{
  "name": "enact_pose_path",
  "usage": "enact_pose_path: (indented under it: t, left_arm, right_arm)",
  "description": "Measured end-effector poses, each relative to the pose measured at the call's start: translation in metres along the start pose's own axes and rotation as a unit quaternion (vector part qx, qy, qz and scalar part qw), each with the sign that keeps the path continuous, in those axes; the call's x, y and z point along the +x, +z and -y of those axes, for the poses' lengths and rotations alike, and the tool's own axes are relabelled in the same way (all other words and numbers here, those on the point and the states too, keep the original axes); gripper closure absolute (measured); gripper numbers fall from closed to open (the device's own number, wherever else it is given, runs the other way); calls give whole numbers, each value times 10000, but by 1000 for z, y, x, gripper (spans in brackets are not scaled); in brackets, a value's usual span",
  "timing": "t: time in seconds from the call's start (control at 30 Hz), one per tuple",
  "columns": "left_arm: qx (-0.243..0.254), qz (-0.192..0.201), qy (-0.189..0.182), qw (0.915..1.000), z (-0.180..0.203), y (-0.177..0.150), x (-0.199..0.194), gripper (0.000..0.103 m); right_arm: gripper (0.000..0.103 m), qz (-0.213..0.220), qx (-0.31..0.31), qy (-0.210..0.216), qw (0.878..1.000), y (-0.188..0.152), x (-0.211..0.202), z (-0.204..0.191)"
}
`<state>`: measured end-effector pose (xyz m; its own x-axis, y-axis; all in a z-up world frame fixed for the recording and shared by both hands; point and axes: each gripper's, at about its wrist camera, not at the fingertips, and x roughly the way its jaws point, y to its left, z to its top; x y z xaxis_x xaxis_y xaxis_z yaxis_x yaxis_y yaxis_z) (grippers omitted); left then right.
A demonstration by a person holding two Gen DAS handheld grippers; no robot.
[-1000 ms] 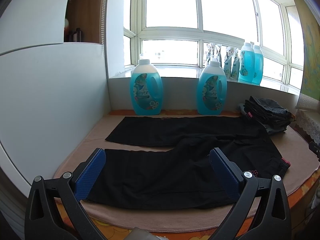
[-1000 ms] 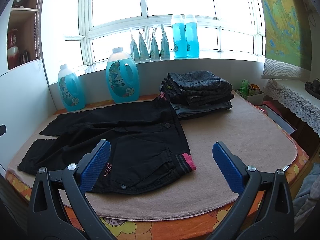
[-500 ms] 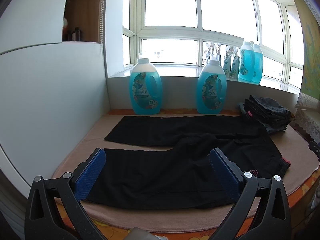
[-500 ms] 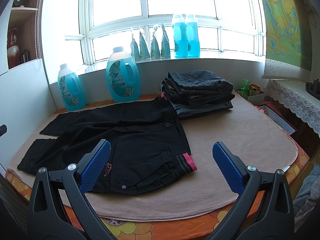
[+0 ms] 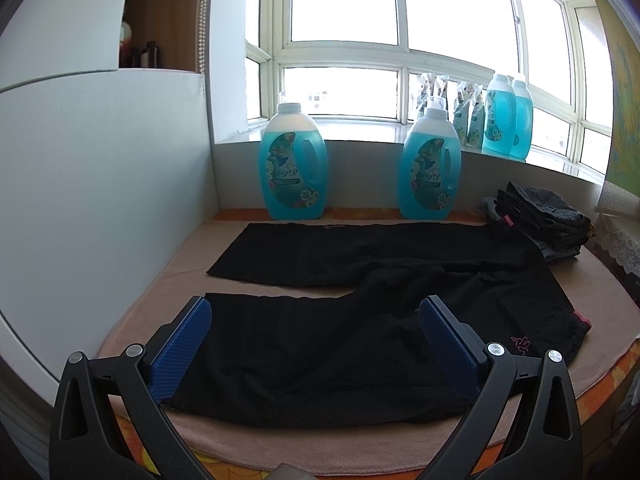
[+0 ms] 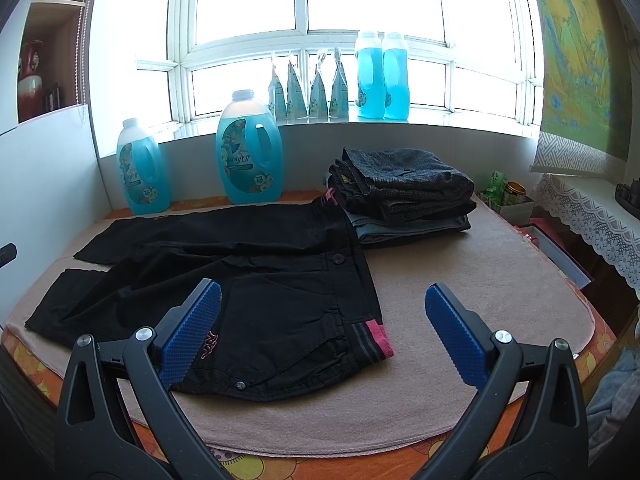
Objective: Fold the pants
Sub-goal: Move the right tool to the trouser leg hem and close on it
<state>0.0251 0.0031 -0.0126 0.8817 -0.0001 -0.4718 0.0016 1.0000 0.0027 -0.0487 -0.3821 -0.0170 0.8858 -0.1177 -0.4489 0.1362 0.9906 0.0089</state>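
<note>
The black pants (image 6: 248, 280) lay flat on the soft tan mat (image 6: 460, 300), legs split apart and stretched left, waist with a pink stripe to the right. The left claw (image 5: 316, 344) hung wide open above the near leg, holding nothing. The right claw (image 6: 320, 332) was spread open too, above the waist. The mat's right half was bare. A stack of folded clothes (image 6: 404, 196) sat far back, touching the waist. Smooth blue jugs (image 5: 294, 164) stood along the far wall.
</note>
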Motion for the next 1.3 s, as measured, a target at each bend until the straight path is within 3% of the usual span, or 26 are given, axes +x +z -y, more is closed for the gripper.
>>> enact_pose_path:
  t: [0.13,0.23,0.43,0.5,0.77,1.0,1.13,1.3]
  left_arm:
    - [-23,-52,-134,9999,-11,3,15,0]
    - [-37,-57,-228,9997,-23,8,28,1]
    - [94,-282,-116,9995,-41,22,64,10]
    - [84,-401,-155,9990,-48,28,78,18]
    - [-31,-722,-187,9972,-68,53,131,28]
    - [-31,-1065,-220,9941,-76,76,185,32]
    - [-42,-1386,-293,9899,-76,82,223,33]
    - [-220,-1917,-337,9806,-80,79,275,46]
  right_arm:
    - [0,167,-145,213,9995,17,14,-2]
    - [0,46,-343,427,9985,37,36,-5]
    - [0,36,-1030,738,9919,72,83,-25]
    - [0,-11,-1241,795,9891,80,102,-34]
    - [0,-398,-1621,1354,9766,112,176,-61]
    - [0,-913,-2391,1742,9509,132,256,-101]
    - [6,-1265,-2743,1887,9344,136,310,-126]
    - [16,-1759,-3072,1989,9138,124,375,-146]
